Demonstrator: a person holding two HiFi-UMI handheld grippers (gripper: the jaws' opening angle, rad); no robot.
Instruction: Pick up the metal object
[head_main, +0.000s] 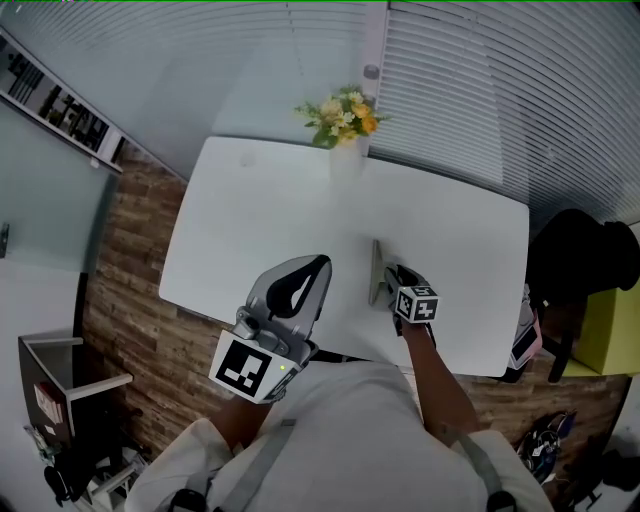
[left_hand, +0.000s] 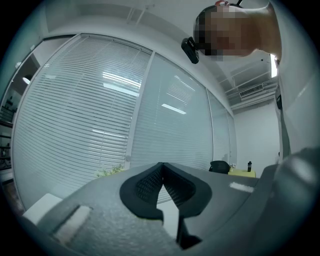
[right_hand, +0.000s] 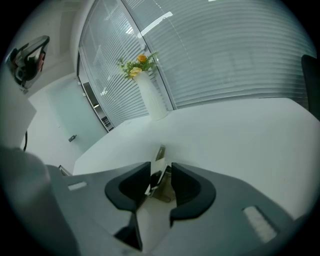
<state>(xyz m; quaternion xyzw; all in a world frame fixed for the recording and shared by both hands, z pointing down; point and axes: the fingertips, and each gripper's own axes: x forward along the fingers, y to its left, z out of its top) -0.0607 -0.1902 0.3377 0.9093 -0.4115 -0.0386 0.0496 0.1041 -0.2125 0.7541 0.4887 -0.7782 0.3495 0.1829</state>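
Status: approach done, grasp on or nearly on. R gripper (head_main: 393, 273) down at table (head_main: 270, 220), near edge, right of centre. In R gripper view, jaws (right_hand: 161, 172) narrowed around flat metal piece (right_hand: 159, 156). Pads look to touch both faces. Judged clamped, though firmness not checkable.

Lift not yet evident: in head view, metal piece (head_main: 376, 268) appears to sit on tabletop w/ shadow alongside. Left to do: raise clear of table.

L gripper (head_main: 318, 266) held up close to body, off table, aimed at window blinds. In L gripper view, fingertips (left_hand: 161, 167) together, nothing between. No part in grasp.

Orientation of metal piece: thin, elongated, seemingly standing on edge. Long axis runs away from person, approx. toward far side of table and flower vase (head_main: 345, 150). Near end inside R jaws, far end sticking out beyond pads. In R gripper view, axis approx. in line w/ jaw direction, tilted slightly right. Exact type (bracket / hinge) not resolvable.
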